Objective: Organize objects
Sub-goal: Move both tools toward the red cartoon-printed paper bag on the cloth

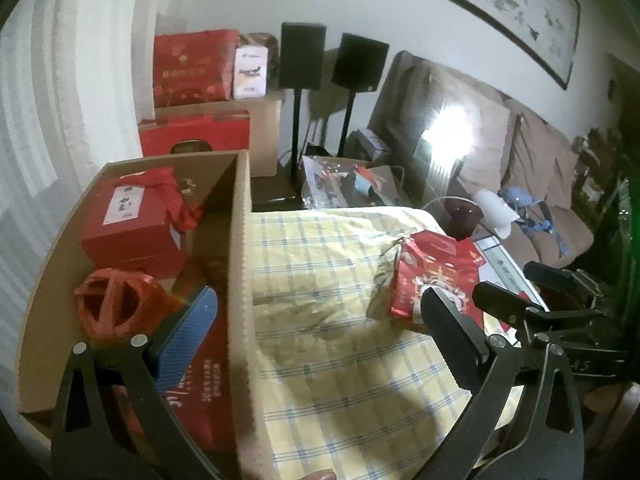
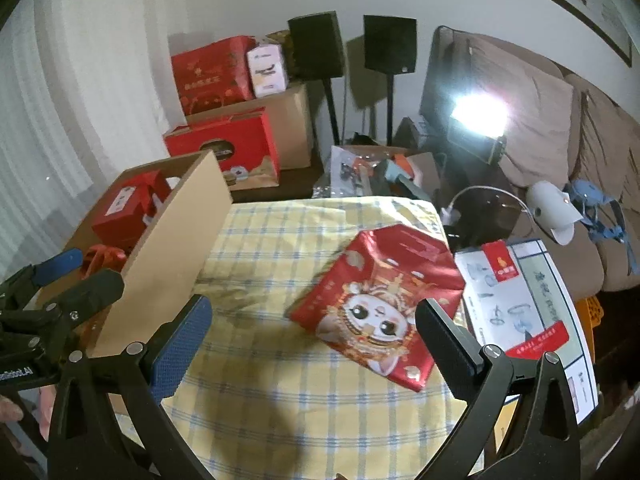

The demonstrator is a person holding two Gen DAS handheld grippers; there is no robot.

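My left gripper (image 1: pixel 316 336) hovers with its fingers wide astride the cardboard box (image 1: pixel 239 240) wall; my right gripper (image 2: pixel 316 340), fingers wide, faces the red pouch (image 2: pixel 380 304) at twelve o'clock.

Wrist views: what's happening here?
A person holds a gripper in each hand, tidying items into a cardboard box. Both the left gripper and the right gripper are open and empty. A red packet lies on the checked cloth, in front of the right gripper. The box already holds a red gift box and a red ball.
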